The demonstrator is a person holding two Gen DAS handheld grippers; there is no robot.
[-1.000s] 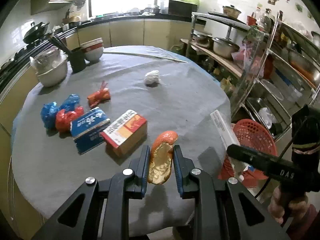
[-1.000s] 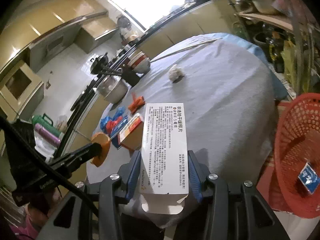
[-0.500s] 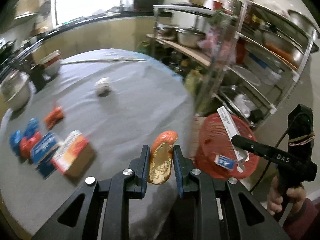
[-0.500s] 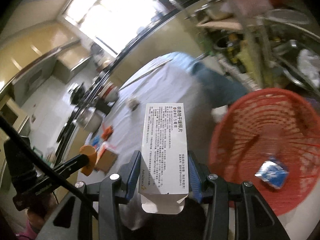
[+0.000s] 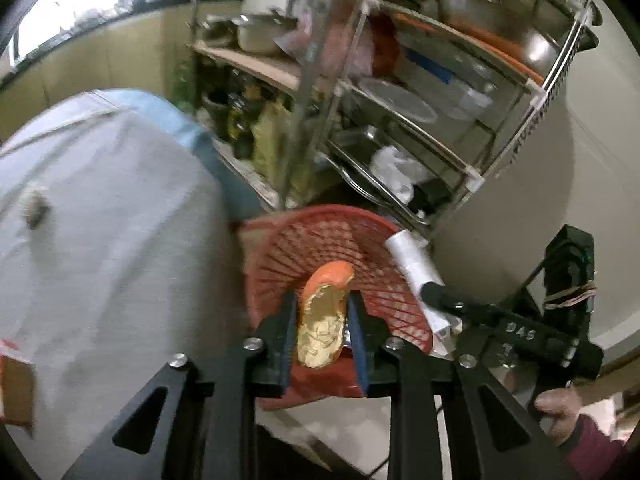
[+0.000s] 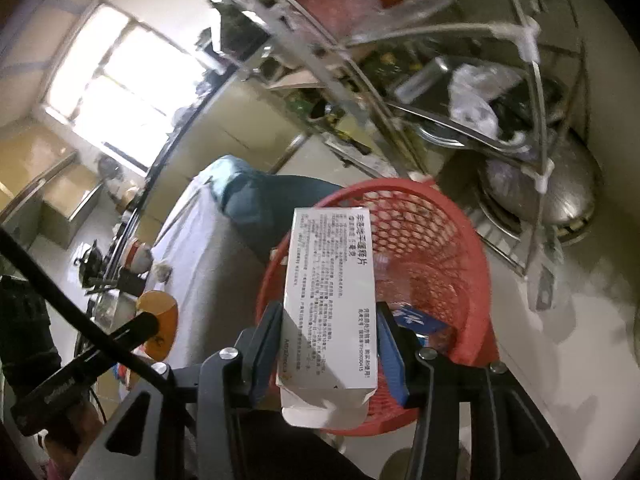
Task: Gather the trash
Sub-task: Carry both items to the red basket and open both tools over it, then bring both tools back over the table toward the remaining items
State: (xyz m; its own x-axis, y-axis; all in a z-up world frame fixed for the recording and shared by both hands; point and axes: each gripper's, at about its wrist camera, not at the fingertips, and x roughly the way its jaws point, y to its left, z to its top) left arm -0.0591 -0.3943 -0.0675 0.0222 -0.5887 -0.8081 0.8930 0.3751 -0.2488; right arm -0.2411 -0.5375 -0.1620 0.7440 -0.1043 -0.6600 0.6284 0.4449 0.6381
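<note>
My left gripper [image 5: 322,312] is shut on an orange peel [image 5: 323,316] and holds it over the near rim of the red mesh basket [image 5: 320,240]. My right gripper [image 6: 328,332] is shut on a white medicine box [image 6: 330,304] with printed text, held over the same red basket [image 6: 440,248]. A blue packet [image 6: 416,320] lies inside the basket. In the left wrist view the white box [image 5: 416,268] and the right gripper's black body [image 5: 516,332] show at the right. The peel [image 6: 158,324] shows at the left of the right wrist view.
The grey-clothed round table [image 5: 100,220] lies to the left with a crumpled white paper ball [image 5: 34,208] and a box edge [image 5: 12,384] on it. A metal rack [image 5: 400,100] of pots and pans stands behind the basket.
Both grippers have swung right, away from the table and over the red basket, each still holding its item. The table trash has slid out of view to the left.
</note>
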